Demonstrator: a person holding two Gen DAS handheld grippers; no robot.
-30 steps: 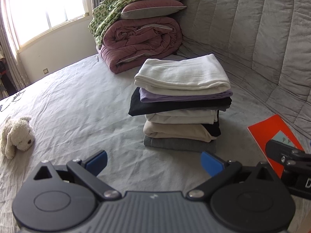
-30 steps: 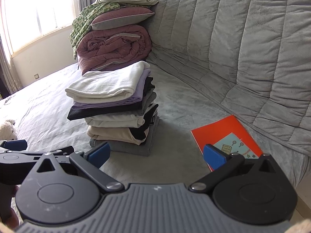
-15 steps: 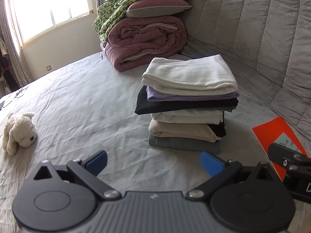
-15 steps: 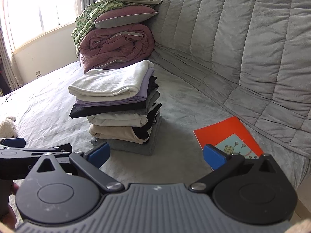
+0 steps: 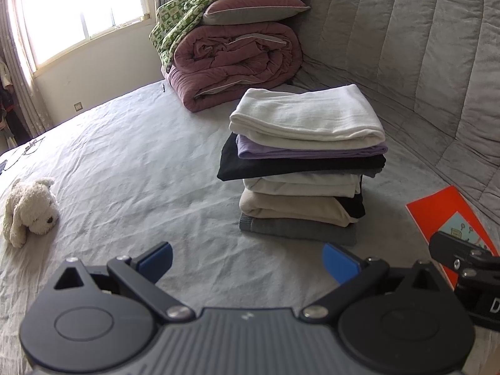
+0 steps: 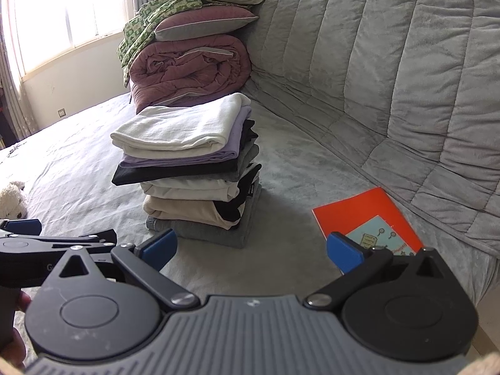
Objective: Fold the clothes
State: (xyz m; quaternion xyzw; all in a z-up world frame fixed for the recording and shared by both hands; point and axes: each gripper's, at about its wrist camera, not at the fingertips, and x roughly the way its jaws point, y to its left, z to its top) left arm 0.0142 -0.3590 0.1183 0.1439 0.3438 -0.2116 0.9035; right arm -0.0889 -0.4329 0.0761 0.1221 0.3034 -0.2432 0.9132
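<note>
Left wrist view, wrinkled grey bed sheet (image 5: 131,162), bright window (image 5: 81,12), quilted grey backrest (image 5: 406,47)

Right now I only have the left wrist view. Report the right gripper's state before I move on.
Observer: The right gripper is open, with nothing between its blue pads.
Operator: Check the side of the stack that faces away from me.
Observer: On that side of the stack of folded clothes the layers are uneven. A black garment bulges out, and a small tag shows on it.
Operator: Tell me where the orange book sits against that gripper.
Observer: The orange book lies flat on the bed, apart from the stack. Its near corner is hidden behind one of the gripper's fingers.
</note>
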